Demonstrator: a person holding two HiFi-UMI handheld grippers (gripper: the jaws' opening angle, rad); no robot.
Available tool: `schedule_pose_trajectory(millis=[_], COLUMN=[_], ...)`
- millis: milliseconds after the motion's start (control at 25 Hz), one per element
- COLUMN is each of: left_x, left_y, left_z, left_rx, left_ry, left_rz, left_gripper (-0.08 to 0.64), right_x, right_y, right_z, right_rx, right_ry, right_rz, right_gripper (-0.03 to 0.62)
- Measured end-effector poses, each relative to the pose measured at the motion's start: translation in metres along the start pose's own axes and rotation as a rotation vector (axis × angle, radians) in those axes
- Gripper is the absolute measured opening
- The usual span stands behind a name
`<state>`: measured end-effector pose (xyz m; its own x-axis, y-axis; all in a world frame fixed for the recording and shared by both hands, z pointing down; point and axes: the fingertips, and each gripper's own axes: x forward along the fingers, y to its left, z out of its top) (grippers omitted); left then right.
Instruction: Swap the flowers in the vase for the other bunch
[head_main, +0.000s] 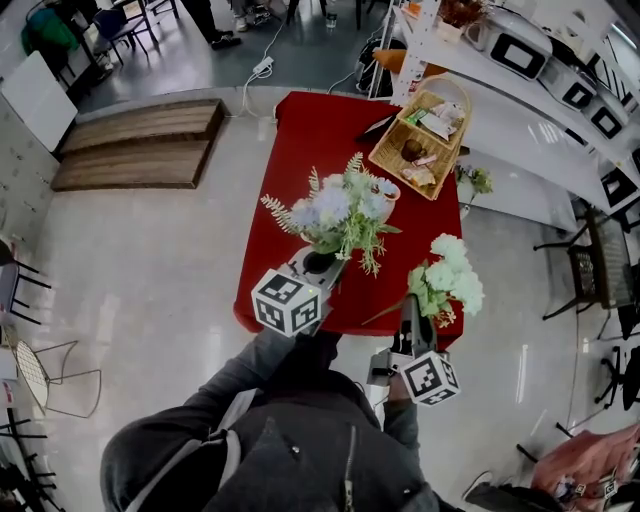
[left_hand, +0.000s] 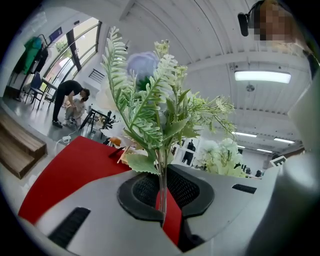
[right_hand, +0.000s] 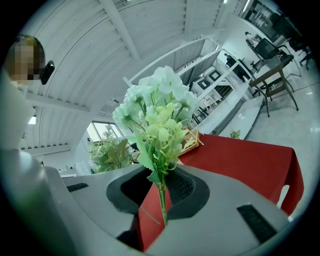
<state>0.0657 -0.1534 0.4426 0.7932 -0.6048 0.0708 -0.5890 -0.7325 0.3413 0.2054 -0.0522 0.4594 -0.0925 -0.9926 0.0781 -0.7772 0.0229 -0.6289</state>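
Over one red table (head_main: 300, 130), two grippers (head_main: 320, 263) (head_main: 412, 315) clamp two flower bunches (head_main: 342, 210) (head_main: 448, 272).

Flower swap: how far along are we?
Done: neither bunch sits in a vase. In hand: left gripper shut on the blue bunch, right gripper shut on the white bunch, both over the red table. Left: one bunch into the vase, which I can't make out.

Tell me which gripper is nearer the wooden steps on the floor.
Left. The left gripper sits at the red table's near edge, on the side facing the wooden steps; the right gripper is by the table's near right corner, farther away.
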Motion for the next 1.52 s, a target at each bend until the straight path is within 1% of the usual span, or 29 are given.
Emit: schedule_pose_trajectory(millis=[320,480,880,1040,1320,1520], left_x=[0.0,0.003,0.01,0.012,0.009,0.008], left_y=[0.009,0.017,0.038,0.05,0.063,0.074], left_z=[-0.004,-0.001,0.006,0.008,0.012,0.016], left_rx=[0.001,-0.006,-0.025,-0.036,-0.053,-0.063], left_ry=[0.011,0.008,-0.014,-0.018,-0.035,-0.039], left_rz=[0.03,0.043,0.088,0.12,0.161,0.186], left_gripper=[0.037,0.037,0.037,0.037,0.037,0.037], right_x=[0.015,0.028,0.065,0.086,0.117,0.135], right_y=[-0.012,-0.016,-0.023,-0.023,-0.017,-0.005], right_z=[0.011,0.015,0.034,0.045,0.073,0.096], right_rx=[-0.026,-0.013,-0.044,-0.046,-0.096,-0.137], right_ry=[-0.002,0.003,0.013,0.016,-0.01,-0.028], right_rz=[-0.004,-0.008,0.018,0.037,0.081,0.117], right_gripper=[0.078,0.078,0.078,0.078,0.078,0.078])
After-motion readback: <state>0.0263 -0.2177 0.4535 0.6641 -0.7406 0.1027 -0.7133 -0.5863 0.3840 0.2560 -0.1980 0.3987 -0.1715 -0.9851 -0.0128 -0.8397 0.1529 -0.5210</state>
